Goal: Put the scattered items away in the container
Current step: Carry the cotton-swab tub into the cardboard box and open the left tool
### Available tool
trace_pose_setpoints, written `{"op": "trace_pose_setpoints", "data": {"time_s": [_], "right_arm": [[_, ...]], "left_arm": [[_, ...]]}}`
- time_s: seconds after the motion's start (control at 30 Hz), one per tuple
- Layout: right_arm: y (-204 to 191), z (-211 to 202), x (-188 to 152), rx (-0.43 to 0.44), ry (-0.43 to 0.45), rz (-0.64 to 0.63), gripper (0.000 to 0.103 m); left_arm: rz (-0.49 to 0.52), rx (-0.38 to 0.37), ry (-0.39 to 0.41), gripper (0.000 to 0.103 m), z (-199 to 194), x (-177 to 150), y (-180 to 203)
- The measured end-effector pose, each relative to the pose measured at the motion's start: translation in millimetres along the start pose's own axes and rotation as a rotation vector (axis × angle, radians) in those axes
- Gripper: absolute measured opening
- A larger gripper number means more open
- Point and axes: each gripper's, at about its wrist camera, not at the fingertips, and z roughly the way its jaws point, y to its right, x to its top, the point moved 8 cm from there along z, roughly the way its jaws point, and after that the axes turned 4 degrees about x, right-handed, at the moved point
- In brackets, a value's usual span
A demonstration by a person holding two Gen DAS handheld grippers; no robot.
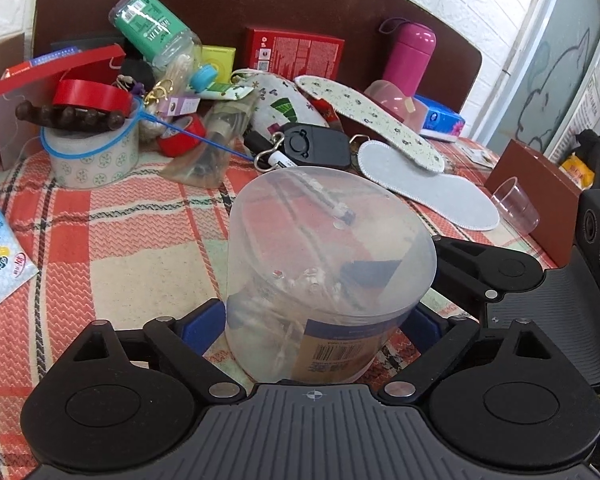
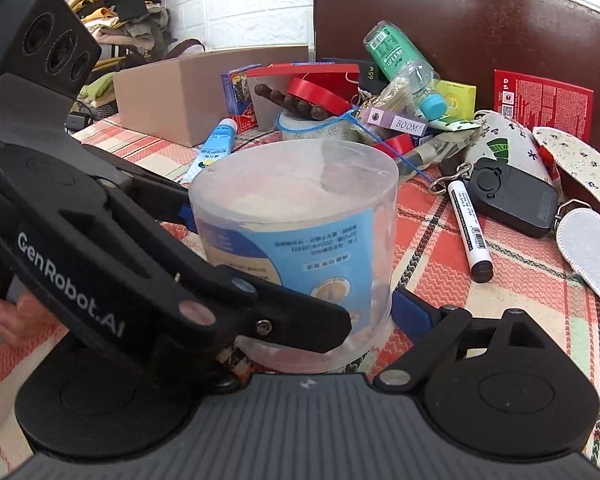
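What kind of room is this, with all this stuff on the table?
Probably a home, maybe a dining corner. A table with a checked tablecloth holds household clutter, such as a pink flask and shoe insoles. A dark brown chair back stands against a white brick wall, with clothes piled nearby.

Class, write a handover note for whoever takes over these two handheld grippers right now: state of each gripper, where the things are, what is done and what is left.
Left gripper: shut on the tub, pads on both its sides.
Right gripper: open, jaws wide around the same tub; the visible pad looks just clear of it.
Tub: on the checked cloth, in front of the clutter. I cannot tell whether its top is open.
Loose: marker, fob, insoles, bottle on the pile behind.
Done: nothing clearly in the tub.
Left: all the loose items.
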Motion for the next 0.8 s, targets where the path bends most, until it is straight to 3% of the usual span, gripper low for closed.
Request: {"op": "trace_pose_setpoints", "data": {"time_s": [0.2, 0.4, 0.6, 0.8], "right_arm": [[-21, -13, 13, 0.004, 0.029, -0.033, 0.093], [-63, -13, 59, 0.055, 0.075, -0.144, 0.093], [-109, 5, 125, 0.126, 0.138, -0.269, 0.093], [-142, 59, 217, 0.211, 0.196, -0.359, 0.093]], "left_arm": [[-0.012, 0.019, 0.046, 0.096, -32, 1, -4], [-0.091, 0.076, 0.136, 0.097, -87, 16, -40], [-0.161, 0.176, 0.23, 0.097, -146, 48, -95], [-0.262, 0.255, 0.284, 0.098, -183, 103, -186]]}}
